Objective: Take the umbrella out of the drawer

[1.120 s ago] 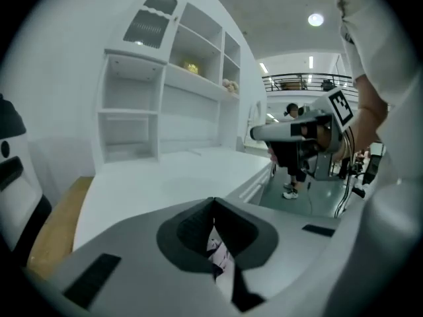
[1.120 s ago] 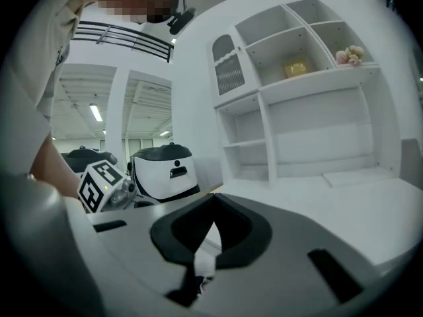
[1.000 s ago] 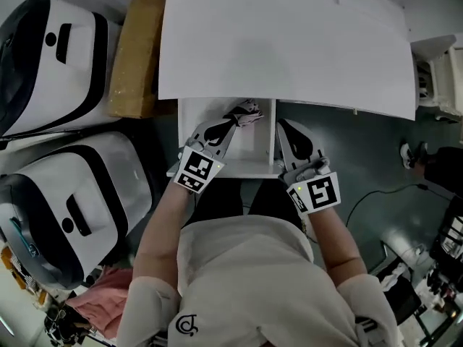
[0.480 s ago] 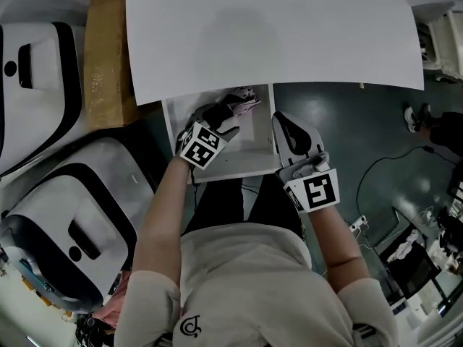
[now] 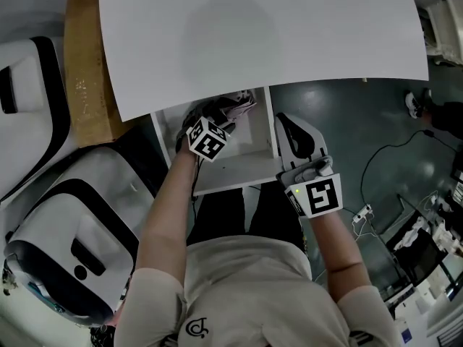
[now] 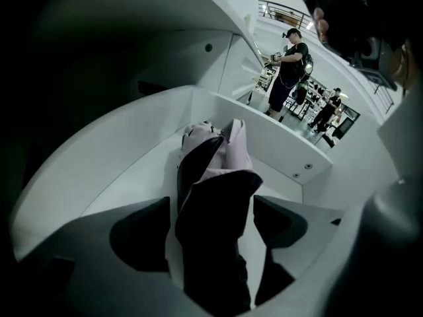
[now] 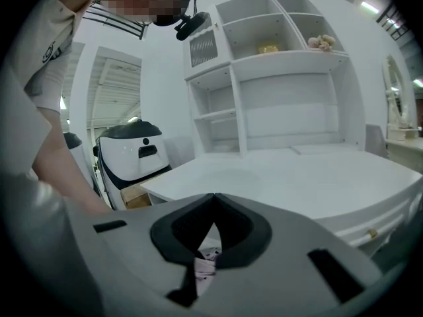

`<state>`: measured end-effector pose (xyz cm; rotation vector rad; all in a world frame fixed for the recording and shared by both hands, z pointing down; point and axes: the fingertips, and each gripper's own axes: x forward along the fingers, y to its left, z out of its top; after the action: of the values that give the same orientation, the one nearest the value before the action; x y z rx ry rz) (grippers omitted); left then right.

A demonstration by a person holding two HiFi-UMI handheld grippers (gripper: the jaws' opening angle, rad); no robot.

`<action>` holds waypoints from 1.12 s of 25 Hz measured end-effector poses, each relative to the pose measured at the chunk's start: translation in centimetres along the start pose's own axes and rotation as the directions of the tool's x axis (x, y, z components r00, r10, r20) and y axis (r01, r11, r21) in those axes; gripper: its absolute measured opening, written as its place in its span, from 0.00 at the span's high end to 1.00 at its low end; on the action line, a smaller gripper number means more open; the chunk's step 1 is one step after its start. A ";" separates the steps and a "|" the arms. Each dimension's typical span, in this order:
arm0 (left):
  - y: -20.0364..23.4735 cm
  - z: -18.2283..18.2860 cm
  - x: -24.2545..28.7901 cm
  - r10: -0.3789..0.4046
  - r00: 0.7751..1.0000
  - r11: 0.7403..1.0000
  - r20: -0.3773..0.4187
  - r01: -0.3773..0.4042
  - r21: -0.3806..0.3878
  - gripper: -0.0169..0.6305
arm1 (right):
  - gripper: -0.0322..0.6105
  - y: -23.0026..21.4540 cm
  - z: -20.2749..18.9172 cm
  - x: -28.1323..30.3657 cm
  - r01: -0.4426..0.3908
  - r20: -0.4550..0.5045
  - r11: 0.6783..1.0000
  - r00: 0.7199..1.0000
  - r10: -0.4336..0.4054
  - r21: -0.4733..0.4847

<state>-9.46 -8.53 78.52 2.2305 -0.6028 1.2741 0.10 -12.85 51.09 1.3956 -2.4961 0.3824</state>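
The open white drawer holds the folded umbrella, which lies straight ahead of the left claw and runs back between its two jaws. Those jaws have just been opening and stand wide, clear of the fabric on both sides. The left claw tips steeply down into the drawer. The right claw, jaws pinched together on nothing, hangs just outside the drawer's wall, the umbrella off to its left
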 end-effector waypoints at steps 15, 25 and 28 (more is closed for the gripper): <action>1.2 0.8 1.3 0.141 0.986 0.989 0.085 -0.143 0.024 0.54 | 0.94 -2.3 -1.3 -1.0 0.096 -0.014 0.994 0.995 -0.096 0.045; 0.3 -0.2 1.0 0.072 0.997 0.997 -0.041 -0.073 -0.010 0.64 | 0.94 -1.7 -1.2 -2.3 0.106 -0.022 0.994 0.994 -0.105 0.039; -0.6 0.0 0.5 0.049 0.997 0.999 -0.053 -0.050 -0.018 0.64 | 0.94 -1.5 -0.5 -2.7 0.099 -0.013 0.995 0.995 -0.099 0.026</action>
<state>-8.87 -8.11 78.86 2.1719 -0.6518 1.3416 2.79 -11.28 50.73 1.5162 -2.4094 0.4043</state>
